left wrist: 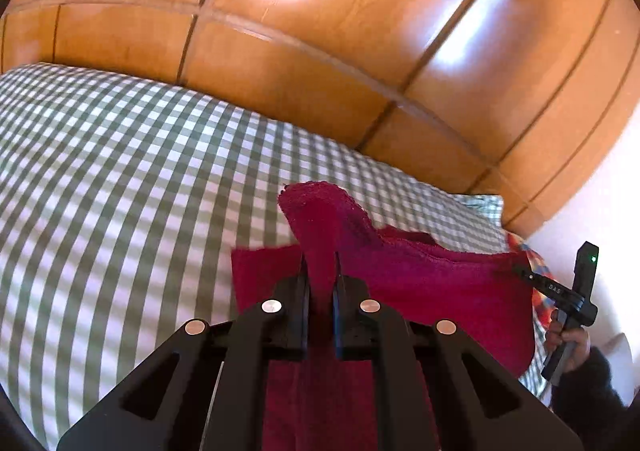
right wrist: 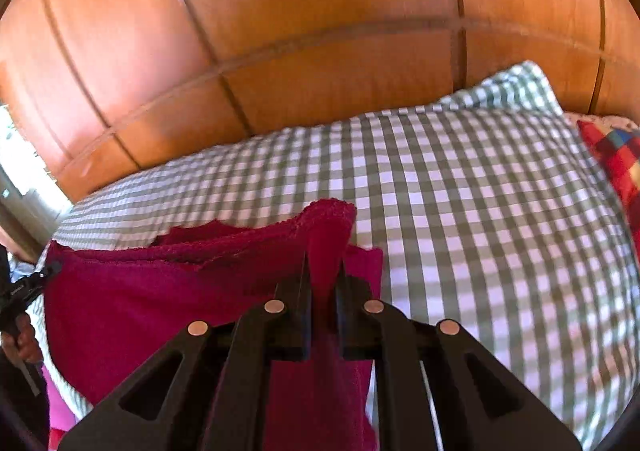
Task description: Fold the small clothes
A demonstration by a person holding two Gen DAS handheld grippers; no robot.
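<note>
Above checked bedcover [left wrist: 120,171], both hand-held grippers pinching red cloth [left wrist: 440,283], corners lifted

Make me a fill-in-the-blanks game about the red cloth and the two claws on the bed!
1. The left claw is shut on a corner of the ____ cloth.
2. The right claw pinches the ____ cloth too.
3. The bed cover has a green and white ____ pattern.
4. Behind the bed stands a shiny ____ wardrobe.

Missing words: red; same; checked; wooden
</note>
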